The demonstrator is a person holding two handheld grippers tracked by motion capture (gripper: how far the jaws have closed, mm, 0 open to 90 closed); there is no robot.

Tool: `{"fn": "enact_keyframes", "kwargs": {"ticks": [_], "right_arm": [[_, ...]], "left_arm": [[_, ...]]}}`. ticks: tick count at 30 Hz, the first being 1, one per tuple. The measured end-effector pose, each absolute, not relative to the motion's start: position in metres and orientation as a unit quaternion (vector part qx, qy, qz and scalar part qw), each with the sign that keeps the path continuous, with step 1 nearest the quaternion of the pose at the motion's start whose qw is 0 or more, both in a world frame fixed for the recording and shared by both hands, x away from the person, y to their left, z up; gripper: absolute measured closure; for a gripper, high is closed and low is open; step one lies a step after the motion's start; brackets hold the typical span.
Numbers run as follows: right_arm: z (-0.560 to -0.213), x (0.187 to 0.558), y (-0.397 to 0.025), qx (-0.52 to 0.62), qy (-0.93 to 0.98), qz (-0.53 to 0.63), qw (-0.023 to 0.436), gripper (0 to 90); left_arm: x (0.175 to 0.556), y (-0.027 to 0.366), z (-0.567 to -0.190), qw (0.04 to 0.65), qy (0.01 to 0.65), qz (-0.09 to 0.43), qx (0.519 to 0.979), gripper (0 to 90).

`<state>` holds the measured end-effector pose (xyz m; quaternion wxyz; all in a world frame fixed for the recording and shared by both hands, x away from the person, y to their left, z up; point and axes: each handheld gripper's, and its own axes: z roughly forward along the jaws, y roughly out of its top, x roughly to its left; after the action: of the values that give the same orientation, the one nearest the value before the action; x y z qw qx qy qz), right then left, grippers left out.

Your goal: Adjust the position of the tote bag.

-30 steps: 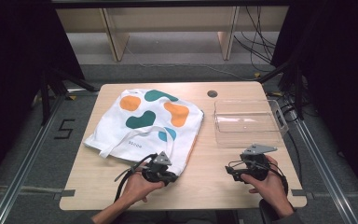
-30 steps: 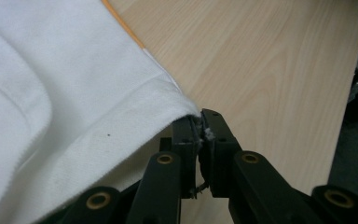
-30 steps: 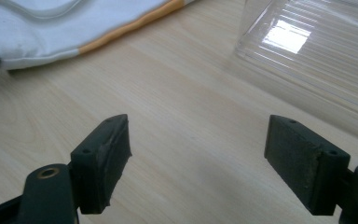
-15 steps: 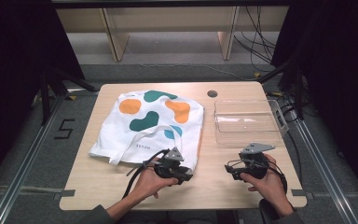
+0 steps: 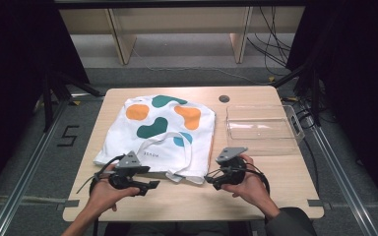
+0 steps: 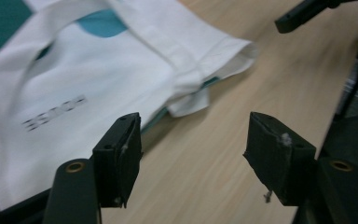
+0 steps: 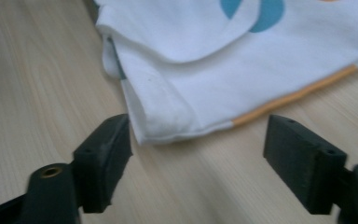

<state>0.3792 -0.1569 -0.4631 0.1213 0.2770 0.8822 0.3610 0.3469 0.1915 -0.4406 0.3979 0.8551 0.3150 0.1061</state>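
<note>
A white tote bag (image 5: pixel 157 128) with teal and orange blobs lies flat on the wooden table (image 5: pixel 285 172). Its strap (image 5: pixel 177 147) loops across the near end. My left gripper (image 5: pixel 153 186) stands open on the table just in front of the bag's near edge, jaws pointing right. In the left gripper view the bag's folded corner (image 6: pixel 191 70) lies beyond the open left gripper (image 6: pixel 193 158). My right gripper (image 5: pixel 209 180) is open beside the bag's near right corner. In the right gripper view that corner (image 7: pixel 168 112), with an orange edge (image 7: pixel 293 95), lies just ahead of the open right gripper (image 7: pixel 198 158).
A clear plastic tray (image 5: pixel 261 125) stands at the right of the table, beyond my right hand. A dark round hole (image 5: pixel 224 98) sits near the far edge. The right gripper's jaw tip (image 6: pixel 303 11) shows at the top of the left gripper view.
My left gripper went right along the bag's near edge, then came back left. My right gripper has moved left to the bag's corner. The bag slid slightly toward me.
</note>
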Motion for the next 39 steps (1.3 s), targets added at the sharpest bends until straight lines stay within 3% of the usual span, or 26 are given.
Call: {"fn": "enact_keyframes", "kwargs": {"ticks": [6,9,11,18,25,30,39], "right_arm": [[-0.47,0.387,-0.125,0.233,0.912,0.313,0.126,36.1],[-0.475,0.389,-0.116,0.232,0.92,0.296,0.114,46.8],[-0.477,0.391,-0.113,0.22,0.926,0.284,0.118,59.1],[-0.475,0.393,-0.122,0.191,0.933,0.267,0.143,77.3],[-0.469,0.399,-0.151,0.207,0.932,0.26,0.146,81.9],[-0.467,0.402,-0.168,0.237,0.921,0.274,0.144,84.3],[-0.466,0.406,-0.179,0.241,0.919,0.282,0.137,84.5]], "left_arm": [[0.355,0.235,-0.443,0.388,0.376,0.142,0.829,31.9],[0.361,0.257,-0.444,0.37,0.401,0.16,0.822,30.5],[0.364,0.267,-0.444,0.369,0.419,0.165,0.813,30.6],[0.366,0.288,-0.445,0.344,0.446,0.202,0.801,30.5],[0.362,0.31,-0.45,0.336,0.469,0.198,0.793,30.4],[0.361,0.307,-0.46,0.306,0.449,0.157,0.825,28.8],[0.366,0.293,-0.48,0.26,0.419,0.15,0.857,26.6]]}}
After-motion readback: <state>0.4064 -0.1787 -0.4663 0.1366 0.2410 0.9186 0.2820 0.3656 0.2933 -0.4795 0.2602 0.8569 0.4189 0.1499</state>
